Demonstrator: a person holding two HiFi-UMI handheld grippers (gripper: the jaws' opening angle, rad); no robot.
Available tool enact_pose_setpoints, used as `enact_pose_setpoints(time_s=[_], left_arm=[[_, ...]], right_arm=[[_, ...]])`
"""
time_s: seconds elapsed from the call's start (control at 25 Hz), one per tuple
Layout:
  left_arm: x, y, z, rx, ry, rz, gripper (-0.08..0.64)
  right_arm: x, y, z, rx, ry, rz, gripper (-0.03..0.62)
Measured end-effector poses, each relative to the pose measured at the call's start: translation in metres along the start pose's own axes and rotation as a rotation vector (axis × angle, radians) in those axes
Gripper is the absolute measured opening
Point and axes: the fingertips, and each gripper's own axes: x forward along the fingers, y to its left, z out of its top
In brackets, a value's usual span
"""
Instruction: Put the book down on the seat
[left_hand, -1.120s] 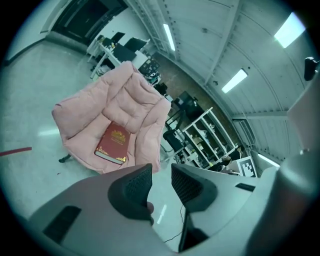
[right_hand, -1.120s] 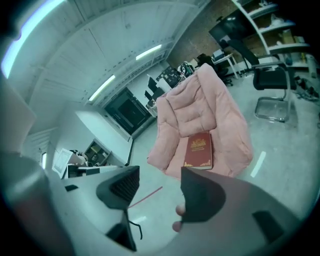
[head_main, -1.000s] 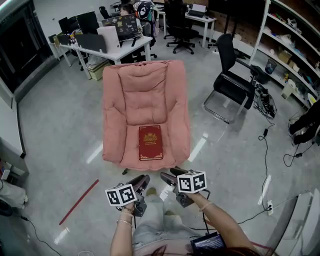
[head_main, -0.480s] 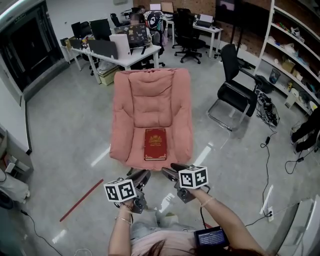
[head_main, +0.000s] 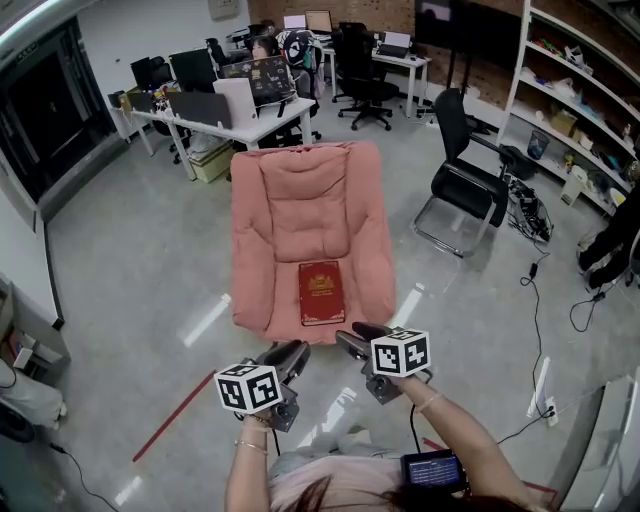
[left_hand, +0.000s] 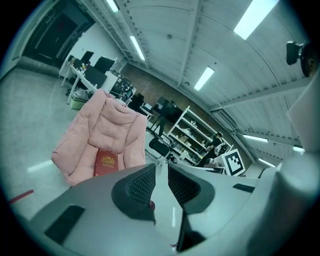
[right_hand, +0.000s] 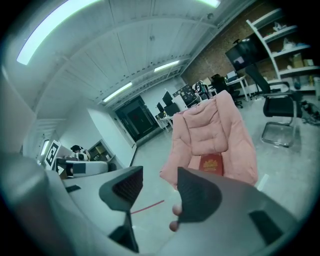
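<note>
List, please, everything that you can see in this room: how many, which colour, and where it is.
armchair: one, pink, middle of the floor
book: one, red, lying flat on the armchair's seat
office chair: one, black, to the right of the armchair
desk: one, white, behind the armchair
shelves: one unit, white, along the right wall
tape line: one, red, on the floor at lower left
left gripper: one, grey, in front of the armchair; jaws slightly apart, have just been closing, nothing between them
right gripper: one, grey, beside the left one; jaws wider apart, have just been closing, nothing between them
</note>
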Motion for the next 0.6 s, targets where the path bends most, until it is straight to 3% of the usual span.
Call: enact_pose_setpoints(time_s=[0.12, 0.24, 0.36, 0.6], left_arm=[[-0.021, 0.010, 0.002, 0.038, 0.013, 0.018, 0.078], [-0.040, 0.018, 0.008, 0.026, -0.005, 0.021, 0.073], [-0.060, 0.021, 0.012, 0.023, -0.026, 0.020, 0.017], [-0.103, 0.004, 0.009, 0.165, -0.008, 0.015, 0.017]], right_arm=[[0.000, 0.015, -0.005, 0.006, -0.020, -0.024, 0.211], [-0.003, 0.031, -0.008, 0.004, -0.035, -0.046, 0.204], [-0.008, 0.050, -0.011, -0.010, -0.056, -0.064, 0.187], [-0.023, 0.096, -0.018, -0.074, -0.080, -0.106, 0.114]])
